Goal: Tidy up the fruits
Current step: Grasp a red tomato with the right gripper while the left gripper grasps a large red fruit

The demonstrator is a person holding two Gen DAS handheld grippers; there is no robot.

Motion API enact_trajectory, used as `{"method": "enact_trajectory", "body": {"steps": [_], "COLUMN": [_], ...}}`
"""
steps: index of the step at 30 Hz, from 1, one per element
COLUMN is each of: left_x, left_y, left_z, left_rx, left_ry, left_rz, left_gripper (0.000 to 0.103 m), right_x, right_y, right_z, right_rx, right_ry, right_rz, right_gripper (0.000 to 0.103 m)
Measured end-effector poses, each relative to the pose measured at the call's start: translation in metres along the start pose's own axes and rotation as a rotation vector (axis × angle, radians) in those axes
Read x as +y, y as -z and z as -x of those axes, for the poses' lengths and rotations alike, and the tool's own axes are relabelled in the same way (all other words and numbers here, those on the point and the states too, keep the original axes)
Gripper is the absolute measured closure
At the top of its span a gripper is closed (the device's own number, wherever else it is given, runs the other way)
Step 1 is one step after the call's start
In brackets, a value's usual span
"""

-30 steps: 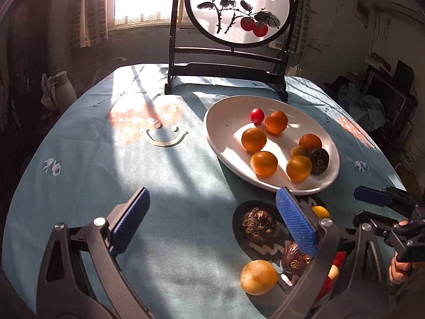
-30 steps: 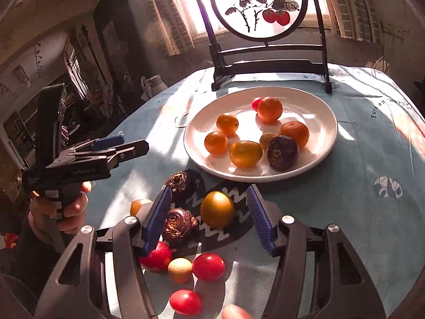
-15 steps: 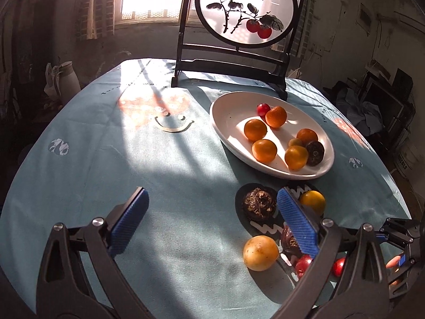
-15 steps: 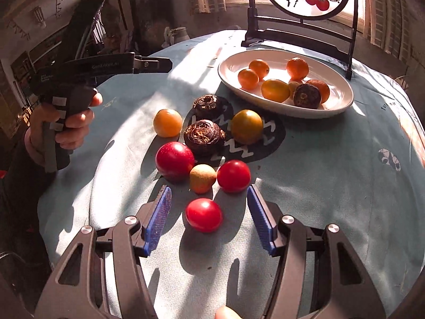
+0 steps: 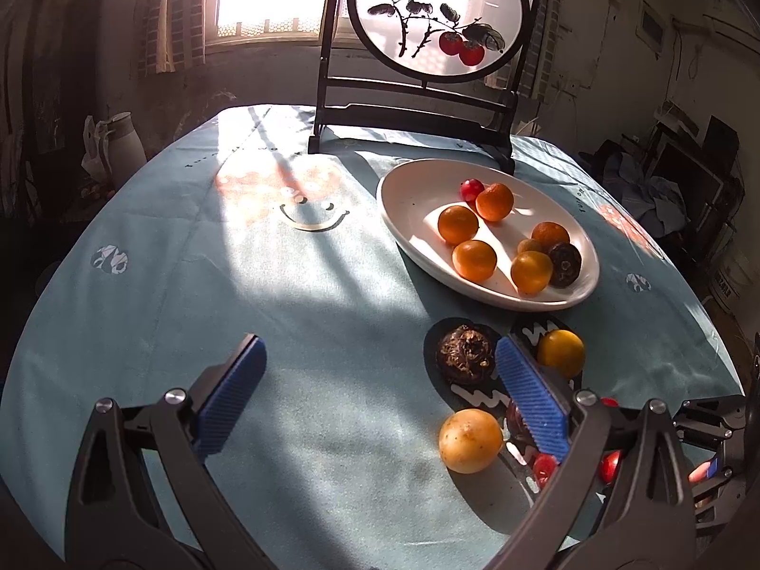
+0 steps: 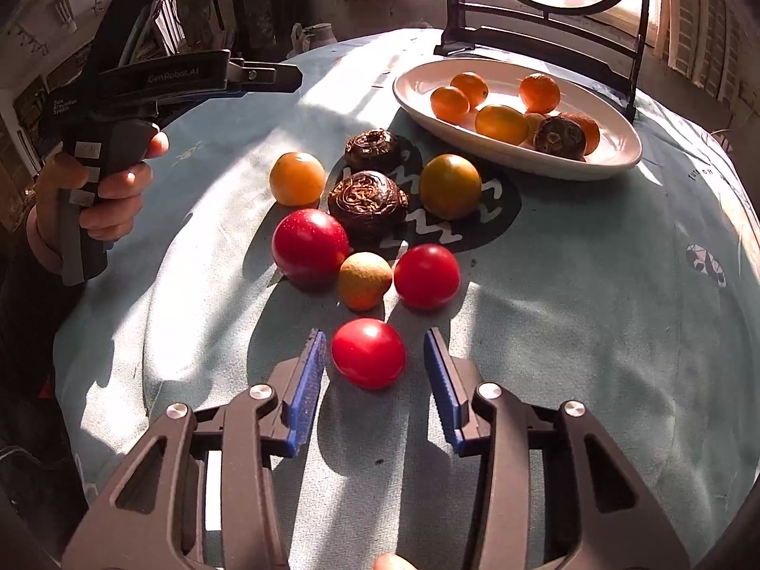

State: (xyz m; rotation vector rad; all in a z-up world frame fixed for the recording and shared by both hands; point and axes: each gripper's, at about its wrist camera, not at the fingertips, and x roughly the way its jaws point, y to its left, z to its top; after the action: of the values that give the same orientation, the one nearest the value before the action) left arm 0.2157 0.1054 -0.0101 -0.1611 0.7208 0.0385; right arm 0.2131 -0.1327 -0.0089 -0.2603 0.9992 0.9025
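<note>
A white oval plate (image 5: 408,228) (image 6: 612,154) holds several orange fruits, a small red one and a dark one. Loose fruits lie in front of it. My right gripper (image 6: 375,363) is open, its blue pads on either side of a small red tomato (image 6: 368,352) without touching it. Beyond lie a second red tomato (image 6: 426,276), a bigger red fruit (image 6: 309,246), a tan fruit (image 6: 365,280), two dark wrinkled fruits (image 6: 369,202), a yellow-green fruit (image 6: 450,185) and a yellow fruit (image 6: 297,178) (image 5: 470,440). My left gripper (image 5: 380,380) is open and empty above bare cloth.
A round table with a teal cloth (image 5: 237,285) carries a dark framed round screen (image 5: 439,19) behind the plate. The left gripper's body and the hand holding it (image 6: 114,109) hover at the left in the right wrist view. A white jug (image 5: 126,142) stands beyond the table.
My right gripper has pulled back from the yellow-green fruit and come down around the nearest red tomato. My left gripper has drawn back a little, still open.
</note>
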Motion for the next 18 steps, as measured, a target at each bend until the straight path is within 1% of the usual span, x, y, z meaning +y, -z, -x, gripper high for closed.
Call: {"method": "enact_trajectory", "body": {"steps": [2,4,6,8,10,12,14,18], "left_x": [0.000,0.001,0.001,0.001,0.001,-0.003,-0.014,-0.048], "left_y": [0.001,0.001,0.002,0.002,0.003,0.005,0.011,0.034], "left_z": [0.000,0.001,0.001,0.002,0.004,0.007,0.011,0.025], "left_rx": [0.001,0.004,0.005,0.010,0.019,0.031,0.042,0.049], "left_ry": [0.000,0.002,0.004,0.013,0.055,0.121,0.195,0.309], "left_rz": [0.000,0.003,0.005,0.005,0.008,-0.012,-0.076,-0.278], "left_gripper": [0.004,0.004,0.004,0.004,0.004,0.004,0.004,0.006], "right_x": [-0.001,0.000,-0.001,-0.006,-0.015,-0.026,-0.037,-0.059], "right_y": [0.000,0.000,0.000,0.000,-0.001,-0.001,-0.001,0.001], "right_z": [-0.001,0.000,0.001,0.005,0.010,0.015,0.018,0.020], "right_rx": [0.004,0.003,-0.002,-0.022,-0.050,-0.077,-0.093,-0.101], "right_ry": [-0.001,-0.005,-0.009,-0.024,-0.030,-0.027,0.000,0.015], "right_rz": [-0.003,0.000,-0.002,-0.029,-0.078,-0.135,-0.193,-0.302], "right_gripper": [0.067,0.072,0.072,0.073,0.073,0.073,0.073,0.073]}}
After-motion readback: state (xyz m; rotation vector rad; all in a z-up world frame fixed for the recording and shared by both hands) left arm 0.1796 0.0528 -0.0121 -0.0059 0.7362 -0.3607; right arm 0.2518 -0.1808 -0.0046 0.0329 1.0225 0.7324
